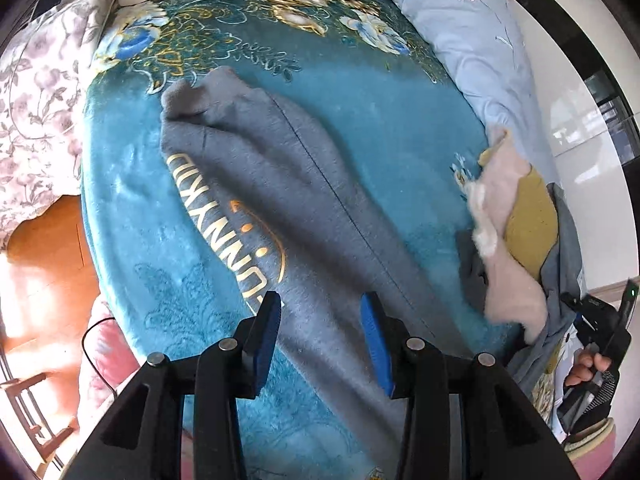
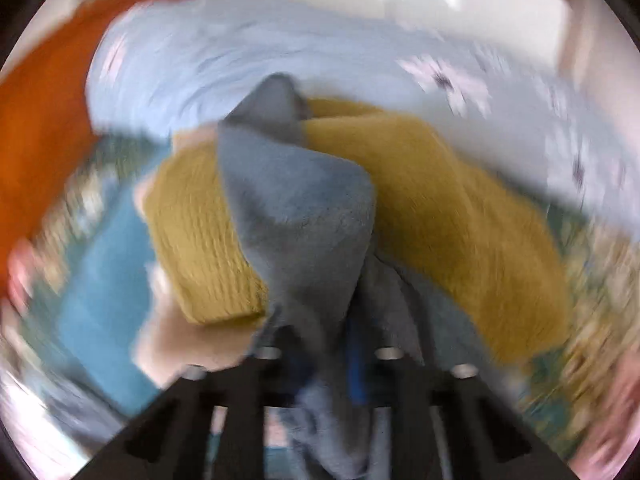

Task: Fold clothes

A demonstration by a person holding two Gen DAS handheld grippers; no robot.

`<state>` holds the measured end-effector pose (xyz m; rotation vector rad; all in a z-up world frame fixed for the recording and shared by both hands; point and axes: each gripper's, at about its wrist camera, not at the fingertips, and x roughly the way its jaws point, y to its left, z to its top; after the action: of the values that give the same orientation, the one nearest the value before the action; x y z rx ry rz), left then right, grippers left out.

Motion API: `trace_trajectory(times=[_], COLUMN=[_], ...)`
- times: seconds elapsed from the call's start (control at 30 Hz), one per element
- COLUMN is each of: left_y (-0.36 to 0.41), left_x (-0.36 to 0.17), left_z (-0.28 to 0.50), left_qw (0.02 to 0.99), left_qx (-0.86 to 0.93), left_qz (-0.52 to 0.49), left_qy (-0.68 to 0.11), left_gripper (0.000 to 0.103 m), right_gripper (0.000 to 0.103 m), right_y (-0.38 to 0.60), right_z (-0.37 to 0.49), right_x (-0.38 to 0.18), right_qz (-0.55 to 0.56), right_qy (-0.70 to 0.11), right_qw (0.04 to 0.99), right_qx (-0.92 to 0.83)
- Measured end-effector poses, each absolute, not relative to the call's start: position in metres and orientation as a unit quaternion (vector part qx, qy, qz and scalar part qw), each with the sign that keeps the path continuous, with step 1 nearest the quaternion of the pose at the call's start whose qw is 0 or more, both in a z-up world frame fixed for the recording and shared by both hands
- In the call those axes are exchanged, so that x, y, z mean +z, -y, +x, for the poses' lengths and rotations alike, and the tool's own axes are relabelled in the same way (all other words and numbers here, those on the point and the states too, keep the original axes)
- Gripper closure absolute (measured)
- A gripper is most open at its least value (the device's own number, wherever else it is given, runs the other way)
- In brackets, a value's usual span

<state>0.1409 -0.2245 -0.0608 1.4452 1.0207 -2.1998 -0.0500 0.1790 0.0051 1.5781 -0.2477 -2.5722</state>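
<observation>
The grey sweatshirt (image 1: 280, 200) lies spread on the teal blanket (image 1: 380, 128) of the bed, its gold lettering facing up. Your left gripper (image 1: 320, 320) hovers just above the near part of it, jaws apart and holding nothing — the blue pads (image 1: 374, 340) stand on either side of the cloth.

Your right gripper (image 2: 332, 364) is closed on a fold of grey-blue cloth (image 2: 296, 216), though this view is blurred. Under this cloth lies a mustard knit garment (image 2: 460, 208), and beside it a pale pink one (image 1: 504, 240). A light blue floral pillow (image 1: 472, 40) rests along the far right edge of the bed.
</observation>
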Motion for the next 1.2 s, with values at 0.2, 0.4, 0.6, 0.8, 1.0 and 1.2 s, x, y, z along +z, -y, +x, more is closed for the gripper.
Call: trace_trajectory(times=[0.2,0.4,0.6,0.8,1.0,1.2], left_y=[0.217,0.205,0.174,0.142,0.105,0.054], left_x=[-0.051,-0.054,-0.054,-0.049,-0.036,-0.033], left_z=[0.144,0.144,0.137,0.127,0.094,0.034], left_qw=[0.149,0.143,0.114,0.084,0.031,-0.053], left_qx=[-0.776,-0.772,-0.773,-0.780,-0.788,-0.766], left_qz=[0.500,0.511,0.535,0.551,0.543,0.548], left_qy=[-0.353,-0.350,-0.320,-0.285,-0.288,-0.332], left_gripper=[0.060,0.061,0.061,0.060,0.060,0.046], right_gripper=[0.095,0.096,0.096,0.089,0.047,0.039], right_y=[-0.212,-0.251,-0.322,-0.347,-0.341,-0.337], right_z=[-0.006,0.087,0.131,0.134,0.115,0.121], right_x=[0.067,0.082,-0.083,-0.093,-0.028,-0.046], right_qz=[0.488,0.457,0.689,0.684,0.594,0.602], right_qy=[0.296,0.220,0.131,0.192,0.119,0.198], right_qw=[0.299,0.410,0.163,0.130,0.105,0.103], right_qx=[-0.765,-0.758,-0.694,-0.692,-0.789,-0.766])
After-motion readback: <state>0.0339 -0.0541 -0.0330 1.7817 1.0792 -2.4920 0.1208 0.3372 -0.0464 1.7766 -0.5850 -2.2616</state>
